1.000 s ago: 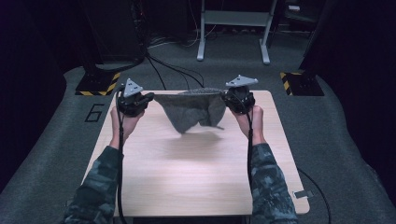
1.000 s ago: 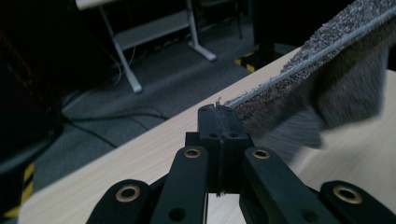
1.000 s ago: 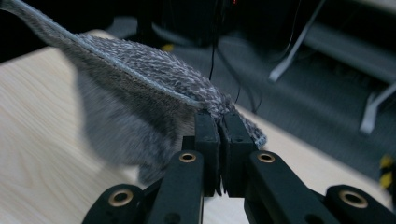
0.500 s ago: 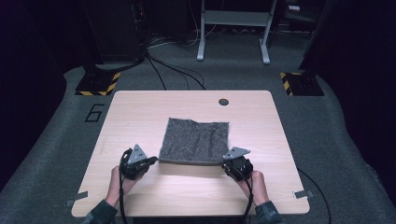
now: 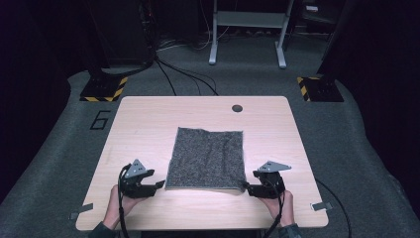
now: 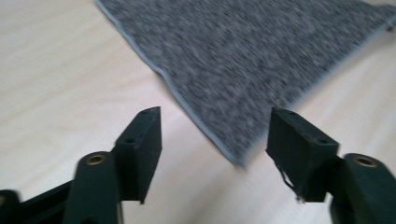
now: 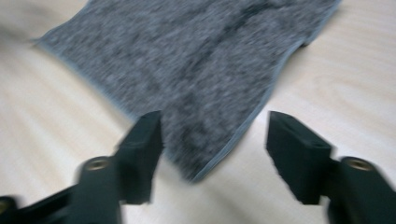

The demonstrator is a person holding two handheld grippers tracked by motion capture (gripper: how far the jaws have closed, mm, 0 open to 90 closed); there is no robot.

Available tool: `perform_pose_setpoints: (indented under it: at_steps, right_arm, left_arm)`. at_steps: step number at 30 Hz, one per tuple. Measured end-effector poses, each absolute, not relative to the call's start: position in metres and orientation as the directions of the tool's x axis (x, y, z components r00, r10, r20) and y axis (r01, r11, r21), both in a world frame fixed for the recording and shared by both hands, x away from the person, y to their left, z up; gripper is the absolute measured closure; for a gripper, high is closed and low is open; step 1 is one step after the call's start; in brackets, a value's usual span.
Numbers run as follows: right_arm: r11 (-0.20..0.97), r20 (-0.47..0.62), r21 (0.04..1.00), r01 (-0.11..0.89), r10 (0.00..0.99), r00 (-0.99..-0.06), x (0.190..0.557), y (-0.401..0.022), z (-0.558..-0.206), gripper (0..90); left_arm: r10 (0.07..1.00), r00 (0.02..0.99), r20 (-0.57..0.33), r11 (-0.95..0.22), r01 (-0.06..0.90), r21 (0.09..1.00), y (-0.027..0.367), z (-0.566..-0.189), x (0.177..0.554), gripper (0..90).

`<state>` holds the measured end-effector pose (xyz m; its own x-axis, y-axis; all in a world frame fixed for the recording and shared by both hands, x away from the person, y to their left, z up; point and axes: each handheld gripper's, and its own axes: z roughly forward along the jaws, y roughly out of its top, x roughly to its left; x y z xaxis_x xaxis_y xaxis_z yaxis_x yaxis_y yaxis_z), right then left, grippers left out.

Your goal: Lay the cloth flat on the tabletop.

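Observation:
A grey speckled cloth (image 5: 208, 158) lies flat and square in the middle of the wooden table (image 5: 148, 124). My left gripper (image 5: 159, 184) rests at its near left corner and my right gripper (image 5: 246, 187) at its near right corner. In the left gripper view the cloth (image 6: 243, 60) ends in a corner lying on the table between the open jaws of the left gripper (image 6: 215, 140), touching neither pad. The right gripper (image 7: 215, 140) likewise stands open around a corner of the cloth (image 7: 196, 60). Both pairs of jaws have just been opening.
A dark round hole (image 5: 237, 108) sits near the table's far edge. On the carpet behind stand black-and-yellow striped bases (image 5: 104, 90), cables (image 5: 173, 74) and a metal stand (image 5: 247, 34). A figure 6 (image 5: 100, 120) marks the floor at the left.
The cloth, held stretched in the air between both grippers at the far end, was drawn toward the near edge and laid flat. Both grippers have since opened and let go of its near corners.

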<state>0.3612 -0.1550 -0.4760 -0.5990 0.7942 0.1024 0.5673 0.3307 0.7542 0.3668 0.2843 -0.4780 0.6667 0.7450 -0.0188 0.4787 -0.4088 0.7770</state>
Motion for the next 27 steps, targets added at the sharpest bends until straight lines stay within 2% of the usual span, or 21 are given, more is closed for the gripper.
perform_pose_setpoints:
  at_steps: [7,11,16,27]
  right_arm:
    - [0.333,0.047,0.748,0.574,0.836,-0.547,0.394,-0.136,-0.478,14.8]
    - [0.363,0.01,0.734,0.574,0.839,-0.543,0.413,-0.123,-0.487,13.7]
    - [0.358,0.019,0.688,0.632,0.861,-0.509,0.429,-0.116,-0.5,9.2]
    - [0.401,-0.029,0.633,0.662,0.867,-0.498,0.437,-0.115,-0.516,8.0]
  left_arm:
    - [0.768,0.64,0.038,-0.433,0.474,0.766,0.265,-0.48,0.413,26.1]
    - [0.768,0.638,0.059,-0.462,0.487,0.741,0.249,-0.492,0.435,21.5]
    - [0.766,0.634,0.107,-0.507,0.493,0.707,0.236,-0.508,0.448,18.9]
    - [0.761,0.627,0.167,-0.557,0.5,0.663,0.231,-0.515,0.441,18.5]
